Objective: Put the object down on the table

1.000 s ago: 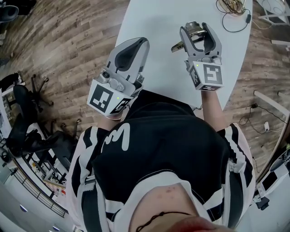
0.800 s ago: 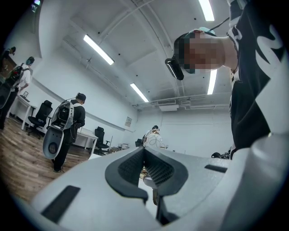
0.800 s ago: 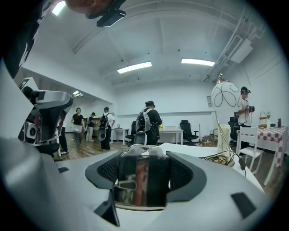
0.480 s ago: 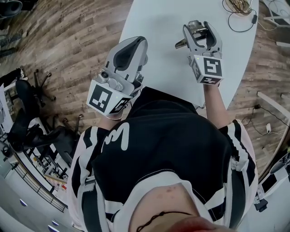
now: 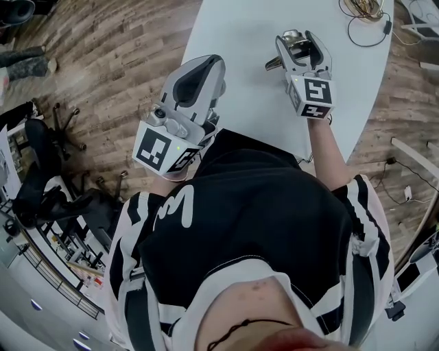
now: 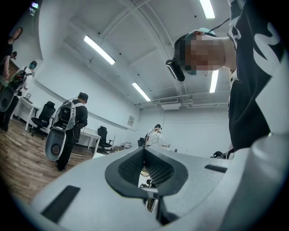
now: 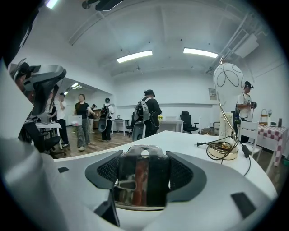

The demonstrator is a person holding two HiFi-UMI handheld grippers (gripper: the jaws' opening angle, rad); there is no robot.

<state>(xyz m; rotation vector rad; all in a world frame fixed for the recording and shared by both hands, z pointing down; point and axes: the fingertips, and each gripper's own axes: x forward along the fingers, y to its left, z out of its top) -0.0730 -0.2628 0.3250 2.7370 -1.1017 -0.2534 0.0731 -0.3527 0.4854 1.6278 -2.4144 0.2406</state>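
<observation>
My right gripper is shut on a shiny metal object and holds it over the white table; a lever-like part of the object juts out to the left. In the right gripper view the metal object fills the gap between both black pads, so I cannot tell whether it touches the tabletop. My left gripper hangs at the table's near left edge, shut and with nothing in it. The left gripper view shows its pads pressed together.
A lamp base with a coiled cable sits at the table's far end. Office chairs stand on the wooden floor at left. Several people stand farther back in the room.
The right gripper with the metal object has shifted slightly away from me over the table. The left gripper has hardly moved.
</observation>
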